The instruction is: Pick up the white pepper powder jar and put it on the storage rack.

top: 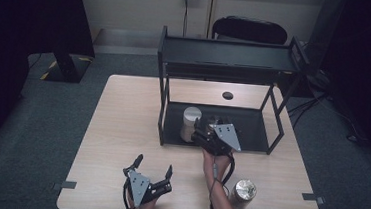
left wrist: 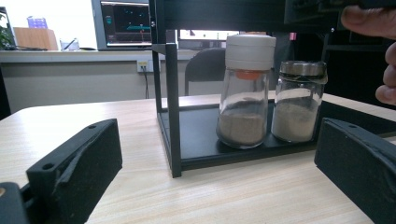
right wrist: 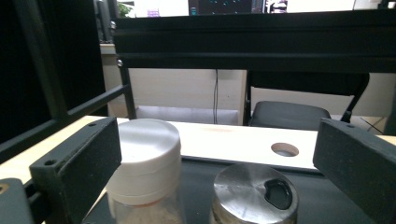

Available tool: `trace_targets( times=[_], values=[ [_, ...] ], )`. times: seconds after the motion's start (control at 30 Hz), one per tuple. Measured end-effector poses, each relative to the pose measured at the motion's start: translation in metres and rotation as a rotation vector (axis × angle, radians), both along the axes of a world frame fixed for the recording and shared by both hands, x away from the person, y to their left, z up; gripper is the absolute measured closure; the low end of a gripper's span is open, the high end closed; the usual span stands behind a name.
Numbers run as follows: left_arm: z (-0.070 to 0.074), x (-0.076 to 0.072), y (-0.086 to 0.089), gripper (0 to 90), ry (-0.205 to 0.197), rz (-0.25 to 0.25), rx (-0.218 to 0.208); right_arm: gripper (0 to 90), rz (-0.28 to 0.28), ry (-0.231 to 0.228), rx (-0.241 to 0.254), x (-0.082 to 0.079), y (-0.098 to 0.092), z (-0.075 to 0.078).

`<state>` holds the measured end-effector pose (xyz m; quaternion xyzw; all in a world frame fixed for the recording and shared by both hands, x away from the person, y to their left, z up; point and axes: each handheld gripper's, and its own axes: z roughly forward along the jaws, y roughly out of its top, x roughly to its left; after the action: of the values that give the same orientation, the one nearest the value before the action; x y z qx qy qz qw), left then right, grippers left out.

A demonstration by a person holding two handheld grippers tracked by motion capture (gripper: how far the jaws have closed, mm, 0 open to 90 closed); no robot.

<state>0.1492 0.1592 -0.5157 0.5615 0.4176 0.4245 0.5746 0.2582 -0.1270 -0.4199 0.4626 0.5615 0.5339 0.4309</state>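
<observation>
**Two Shakers Racked, One Still Waiting on the Bench**

The right gripper (top: 206, 131) hangs above the lower shelf of the black rack (top: 162, 107), its jaws spread wide and holding nothing. In the right gripper view, the metal-lidded shaker (right wrist: 254, 192) stands directly beneath the gap between those jaws, apart from both, while the white-capped shaker (right wrist: 148, 161) sits just beside the jaw at the left of that view; whether it brushes that jaw cannot be told. Seen along the left gripper's jaws, the two glass shakers stand upright and side by side on the shelf, the white-capped one (left wrist: 246, 88) nearer the rack's front post, the metal-lidded one (left wrist: 299, 100) close behind it.

The left gripper (top: 152, 174) rests near the bench (top: 121, 129) edge, jaws released and empty, both shakers well ahead of its tips.

By the look of things, the work of shelving the shakers is mostly done: two are set down and let go. A third metal-lidded jar (top: 243, 190) stands on the bench behind the right gripper's jaws, beside the person's forearm, and is probably next. What likely remains is to draw the right gripper clear of the rack without tipping either shaker, then fetch that jar.
</observation>
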Motion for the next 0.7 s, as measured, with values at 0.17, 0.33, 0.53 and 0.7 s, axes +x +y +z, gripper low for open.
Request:
trace_targets(
  times=[0.17, 0.33, 0.53, 0.7],
  values=[
    [0.000, 0.000, 0.000, 0.3, 0.000, 0.000, 0.000, 0.0, 0.022, -0.007, -0.003, -0.003, -0.002, 0.005],
    [0.000, 0.000, 0.000, 0.3, 0.001, 0.000, 0.000, 0.0, 0.045, -0.031, -0.022, -0.008, -0.003, 0.006],
    [0.000, 0.000, 0.000, 0.3, 0.001, 0.000, 0.000, 0.0, 0.066, -0.023, -0.029, -0.011, -0.004, 0.010],
    [0.000, 0.000, 0.000, 0.3, 0.002, -0.001, 0.000, 0.0, 0.074, 0.004, -0.036, -0.013, -0.005, 0.017]
  ],
)
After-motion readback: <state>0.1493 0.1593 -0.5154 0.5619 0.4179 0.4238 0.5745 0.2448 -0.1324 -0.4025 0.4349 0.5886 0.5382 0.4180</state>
